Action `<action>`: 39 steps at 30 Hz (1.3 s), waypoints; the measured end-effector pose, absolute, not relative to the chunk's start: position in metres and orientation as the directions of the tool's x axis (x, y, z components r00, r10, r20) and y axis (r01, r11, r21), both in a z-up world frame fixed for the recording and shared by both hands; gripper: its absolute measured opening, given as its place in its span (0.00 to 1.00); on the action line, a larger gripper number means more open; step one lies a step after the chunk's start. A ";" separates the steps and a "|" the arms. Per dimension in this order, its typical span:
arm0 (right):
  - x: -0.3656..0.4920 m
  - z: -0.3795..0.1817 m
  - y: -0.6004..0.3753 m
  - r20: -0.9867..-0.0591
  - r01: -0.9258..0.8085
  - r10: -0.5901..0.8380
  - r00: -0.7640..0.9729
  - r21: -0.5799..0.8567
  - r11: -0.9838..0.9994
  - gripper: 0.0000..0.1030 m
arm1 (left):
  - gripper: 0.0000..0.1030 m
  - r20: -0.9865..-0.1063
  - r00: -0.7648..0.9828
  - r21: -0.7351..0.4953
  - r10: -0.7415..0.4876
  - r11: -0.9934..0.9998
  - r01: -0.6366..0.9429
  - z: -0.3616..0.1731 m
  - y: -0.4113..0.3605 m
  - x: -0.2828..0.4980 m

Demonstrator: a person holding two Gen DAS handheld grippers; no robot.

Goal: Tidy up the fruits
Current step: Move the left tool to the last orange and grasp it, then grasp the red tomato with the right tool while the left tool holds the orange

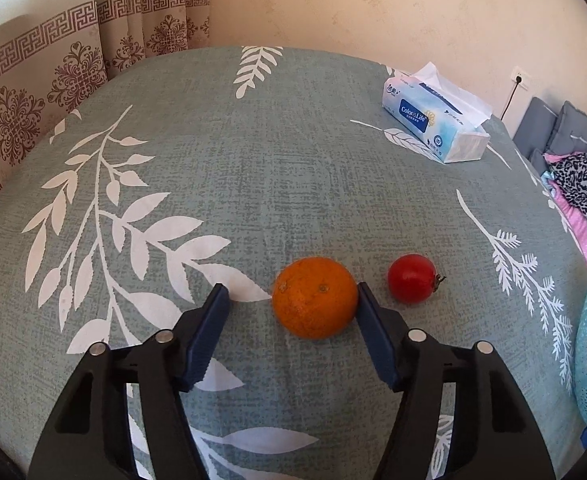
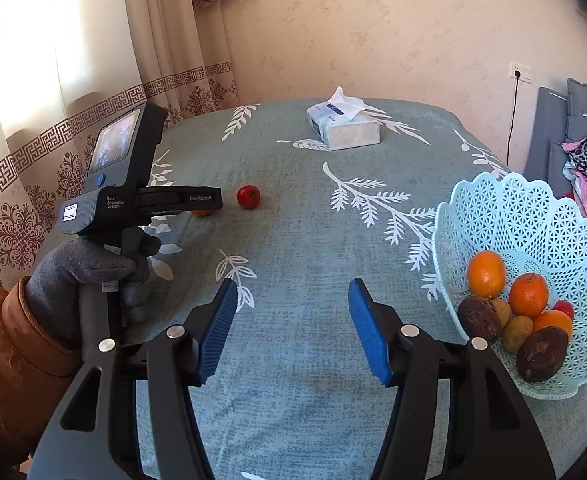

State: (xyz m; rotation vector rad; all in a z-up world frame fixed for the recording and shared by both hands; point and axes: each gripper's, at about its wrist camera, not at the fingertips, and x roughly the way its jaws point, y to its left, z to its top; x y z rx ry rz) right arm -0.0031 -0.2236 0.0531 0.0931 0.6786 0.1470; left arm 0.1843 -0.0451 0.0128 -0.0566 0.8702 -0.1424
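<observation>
An orange point(image 1: 315, 297) lies on the green leaf-print tablecloth point(image 1: 213, 160), with a small red fruit point(image 1: 412, 278) just to its right. My left gripper point(image 1: 291, 294) is open around the orange; its right finger touches the orange's side and its left finger stands apart. In the right wrist view the left gripper point(image 2: 209, 204) mostly hides the orange point(image 2: 202, 212), with the red fruit point(image 2: 248, 196) beside it. My right gripper point(image 2: 292, 290) is open and empty above the cloth, left of a light blue lattice basket point(image 2: 533, 216) holding several fruits.
A tissue pack point(image 1: 437, 120) lies at the far right of the table, also seen in the right wrist view point(image 2: 345, 126). Patterned curtains point(image 1: 33, 92) hang along the left. A grey sofa with clothes point(image 1: 585, 168) stands past the table's right edge.
</observation>
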 end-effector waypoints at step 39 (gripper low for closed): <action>0.187 0.016 -0.156 -0.745 -0.136 0.213 0.632 0.164 0.977 0.44 | 0.34 -0.677 0.724 -0.219 -0.134 0.975 -0.025 0.029 0.015 0.113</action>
